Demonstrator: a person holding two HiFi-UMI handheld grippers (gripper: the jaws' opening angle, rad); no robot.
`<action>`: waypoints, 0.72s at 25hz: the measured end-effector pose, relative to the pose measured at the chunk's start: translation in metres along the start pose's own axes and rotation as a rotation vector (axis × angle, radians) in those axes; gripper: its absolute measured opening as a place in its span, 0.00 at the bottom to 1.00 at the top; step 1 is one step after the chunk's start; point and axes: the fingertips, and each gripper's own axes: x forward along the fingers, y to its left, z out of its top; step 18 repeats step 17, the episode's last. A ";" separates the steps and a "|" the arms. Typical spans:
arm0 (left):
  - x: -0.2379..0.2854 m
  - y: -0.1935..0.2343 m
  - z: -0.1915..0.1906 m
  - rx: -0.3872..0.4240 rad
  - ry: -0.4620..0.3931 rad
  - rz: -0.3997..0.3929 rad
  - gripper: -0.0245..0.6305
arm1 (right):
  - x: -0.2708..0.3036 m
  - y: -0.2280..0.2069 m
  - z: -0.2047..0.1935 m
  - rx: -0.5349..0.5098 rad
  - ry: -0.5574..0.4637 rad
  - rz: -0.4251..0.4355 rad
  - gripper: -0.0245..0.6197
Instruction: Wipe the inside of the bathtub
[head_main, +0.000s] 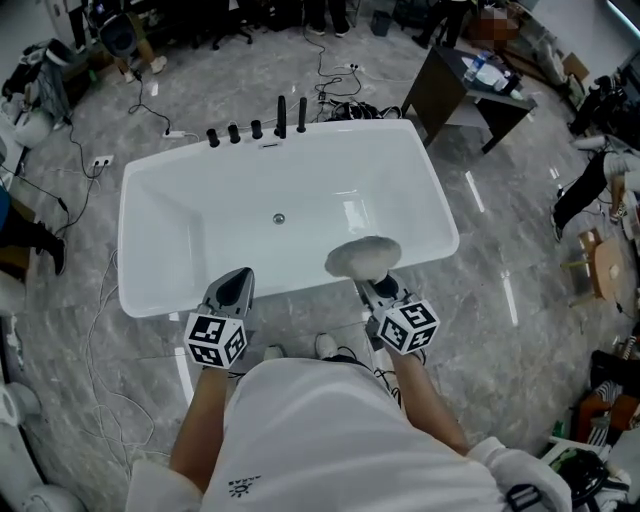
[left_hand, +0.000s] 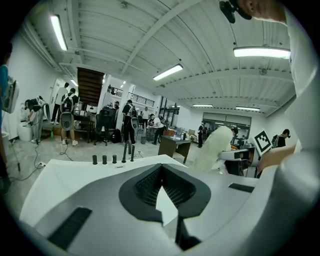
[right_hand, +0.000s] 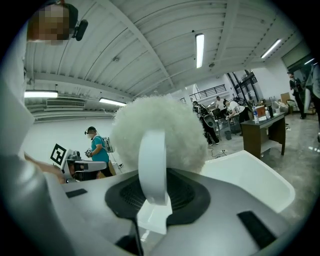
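The white bathtub lies in front of me, with a drain in its floor and black tap fittings on its far rim. A fluffy white wiping pad hovers over the near right rim. My right gripper is shut on it. In the right gripper view the pad fills the middle and its white loop handle sits clamped in the right gripper. My left gripper is shut and holds nothing, just outside the near rim. The left gripper points along the tub.
A dark desk stands beyond the tub's far right corner. Cables and a power strip trail over the marble floor at the left. Several people and chairs are at the back of the room. The person's feet are close to the tub's near wall.
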 end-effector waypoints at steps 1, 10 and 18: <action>-0.001 0.001 0.000 0.010 0.002 -0.002 0.05 | 0.000 0.002 0.002 0.001 -0.008 -0.004 0.18; -0.006 0.007 0.013 0.048 -0.018 -0.013 0.05 | -0.003 0.008 0.023 -0.016 -0.049 -0.028 0.18; -0.016 0.020 0.007 0.042 -0.021 -0.015 0.05 | 0.001 0.020 0.017 -0.026 -0.046 -0.045 0.18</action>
